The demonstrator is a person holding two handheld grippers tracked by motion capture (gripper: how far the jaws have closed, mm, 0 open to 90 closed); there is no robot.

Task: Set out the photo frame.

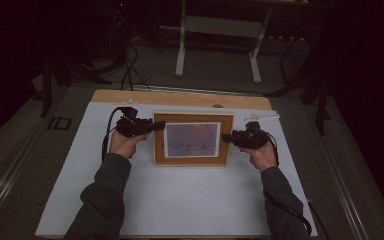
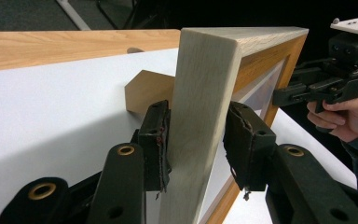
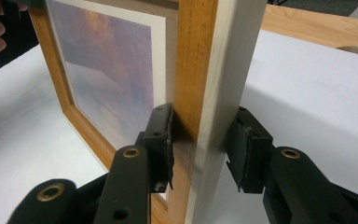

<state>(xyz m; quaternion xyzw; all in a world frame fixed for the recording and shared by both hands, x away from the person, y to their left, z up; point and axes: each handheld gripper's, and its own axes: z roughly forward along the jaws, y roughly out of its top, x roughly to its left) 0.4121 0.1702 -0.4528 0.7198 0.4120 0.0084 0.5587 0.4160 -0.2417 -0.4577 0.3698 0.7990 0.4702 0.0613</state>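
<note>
Between my grippers: wooden picture frame (image 1: pixel 193 139), long axis spanning left-right; left gripper (image 1: pixel 156 125) and right gripper (image 1: pixel 226 137) each pinching opposite side rails.

Pale wood, matt black plastic, white sheet

The picture frame (image 2: pixel 200 116) is light, matt-grained wood on its edge, warmer honey wood on its face, around a cream paper mat and soft-toned print. The gripper pads (image 3: pixel 161 140) look like rough black rubber on smooth plastic jaws with brass eyelets. The table (image 1: pixel 180 97) shows wood under a matt white cover (image 1: pixel 180 200).
</note>
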